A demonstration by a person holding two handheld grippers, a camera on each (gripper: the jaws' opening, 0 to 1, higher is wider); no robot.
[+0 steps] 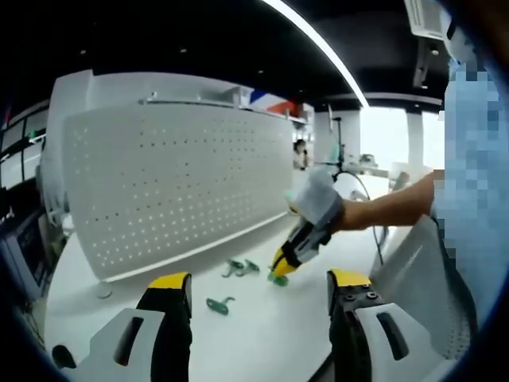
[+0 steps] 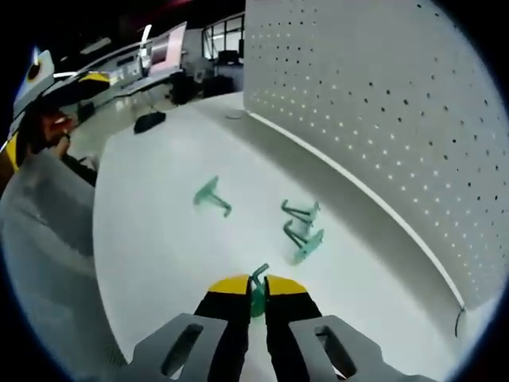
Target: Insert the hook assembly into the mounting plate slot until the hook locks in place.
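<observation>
Right claw (image 2: 256, 296) clamped on green hook (image 2: 258, 288), mostly hidden; left claw (image 1: 258, 288) wide.

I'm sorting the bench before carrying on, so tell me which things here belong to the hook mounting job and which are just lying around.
Part of the job:
- green hook held in the right gripper
- spare green hooks on the white table
- white pegboard panel
- left gripper, open

Just lying about:
- black object at the table's far end
- monitors in the background
</observation>
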